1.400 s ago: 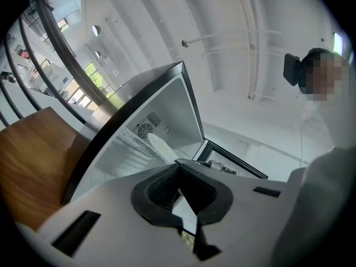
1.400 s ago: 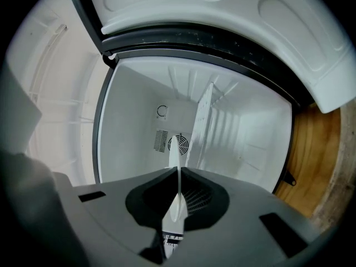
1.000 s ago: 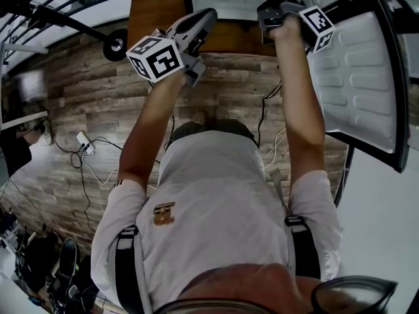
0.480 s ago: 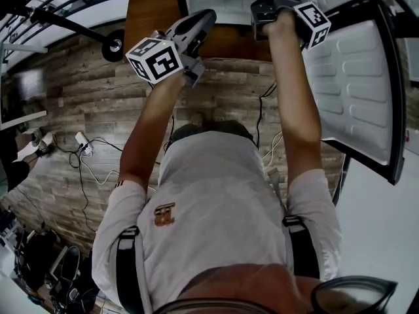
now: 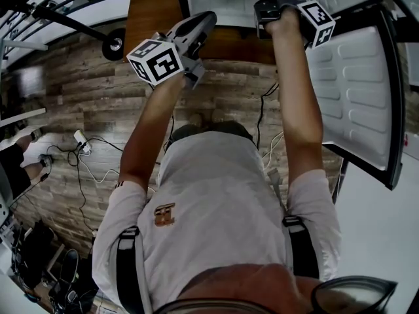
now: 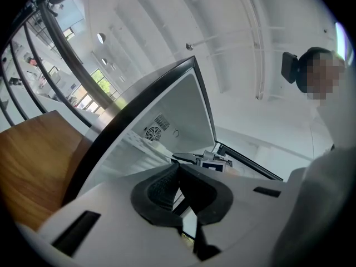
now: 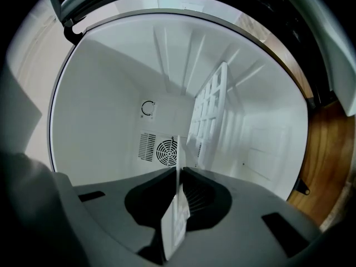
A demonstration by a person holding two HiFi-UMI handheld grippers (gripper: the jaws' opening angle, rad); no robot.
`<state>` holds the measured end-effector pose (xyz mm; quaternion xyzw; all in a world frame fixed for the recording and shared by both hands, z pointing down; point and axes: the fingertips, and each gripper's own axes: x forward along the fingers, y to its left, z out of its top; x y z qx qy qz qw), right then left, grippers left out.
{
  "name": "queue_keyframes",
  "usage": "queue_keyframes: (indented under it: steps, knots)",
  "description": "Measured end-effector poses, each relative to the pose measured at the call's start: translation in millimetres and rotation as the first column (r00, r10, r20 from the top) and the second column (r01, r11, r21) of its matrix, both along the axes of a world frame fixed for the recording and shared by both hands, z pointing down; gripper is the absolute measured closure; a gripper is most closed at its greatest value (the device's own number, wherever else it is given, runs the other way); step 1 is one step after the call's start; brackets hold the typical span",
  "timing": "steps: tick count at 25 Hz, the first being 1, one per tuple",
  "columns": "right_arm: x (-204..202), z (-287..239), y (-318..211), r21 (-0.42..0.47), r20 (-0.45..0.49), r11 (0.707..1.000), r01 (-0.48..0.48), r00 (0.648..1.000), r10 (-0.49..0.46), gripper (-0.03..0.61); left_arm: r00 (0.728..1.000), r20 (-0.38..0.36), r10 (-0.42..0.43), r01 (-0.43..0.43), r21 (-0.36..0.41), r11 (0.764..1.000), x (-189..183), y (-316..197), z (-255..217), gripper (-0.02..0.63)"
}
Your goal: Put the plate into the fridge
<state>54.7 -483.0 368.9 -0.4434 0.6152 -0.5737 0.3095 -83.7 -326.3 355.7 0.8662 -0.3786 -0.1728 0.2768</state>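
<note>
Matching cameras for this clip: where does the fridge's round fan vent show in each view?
Head view: not in it.
Left gripper view: fan vent left of centre, inside the fridge.
Right gripper view: fan vent at centre, behind the gripped plate.
Shared landmark: wooden surface beside the fridge.

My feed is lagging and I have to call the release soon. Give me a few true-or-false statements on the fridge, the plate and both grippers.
1. The fridge door stands open. True.
2. The right gripper is empty. False: its jaws are shut on the plate, which shows edge-on between them.
3. The right gripper points into the fridge, toward the fan vent on the back wall. True.
4. The left gripper helps hold the plate. False: its jaws are together on nothing, and it hangs outside the fridge, to the left of the opening.
</note>
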Motion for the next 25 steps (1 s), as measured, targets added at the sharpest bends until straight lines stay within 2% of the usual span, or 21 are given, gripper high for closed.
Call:
queue_keyframes:
  steps: [9, 25]
  knots:
    - [1, -2, 2, -0.002, -0.066, 1.0, 0.016, 0.998, -0.016, 0.538, 1.0, -0.002, 0.009, -0.009, -0.008, 1.0, 0, 2, 5, 0.595]
    - [-15, 7, 19, 0.0, -0.208, 0.984, 0.178, 0.962, -0.174, 0.533, 0.999, -0.023, 0.044, -0.045, -0.023, 0.999, 8, 6, 12, 0.595]
